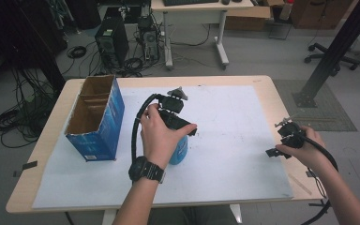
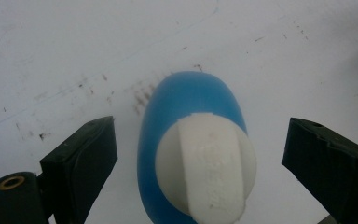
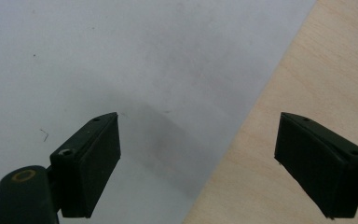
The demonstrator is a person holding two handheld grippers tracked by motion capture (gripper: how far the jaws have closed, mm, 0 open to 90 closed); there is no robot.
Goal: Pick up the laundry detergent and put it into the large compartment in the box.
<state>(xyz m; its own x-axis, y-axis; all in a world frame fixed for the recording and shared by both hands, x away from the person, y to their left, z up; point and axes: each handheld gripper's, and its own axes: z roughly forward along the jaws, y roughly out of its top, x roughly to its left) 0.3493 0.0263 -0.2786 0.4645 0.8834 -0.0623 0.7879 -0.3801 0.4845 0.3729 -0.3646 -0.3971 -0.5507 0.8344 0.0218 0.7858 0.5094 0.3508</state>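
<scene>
Left gripper [image 2: 200, 154] spread wide, straddling an upright blue bottle [image 2: 186, 107], cap [image 2: 207, 168] upward, mid-sheet. Box [image 1: 96, 117] stands left. Right gripper [image 3: 198, 158] released over the sheet's [image 3: 98, 56] edge.

A light wooden table [image 1: 42, 140] with rounded corners is seen from above, most of its top covered by a large white sheet [image 1: 234, 140] marked with faint scuffs and specks. On the sheet's left part, an open blue cardboard box [image 1: 98, 117] is stood upright, its brown inside divided into compartments. A blue bottle [image 1: 179, 152] with a white cap is stood near the sheet's middle. Bare wood is left showing along the table's edges.
</scene>
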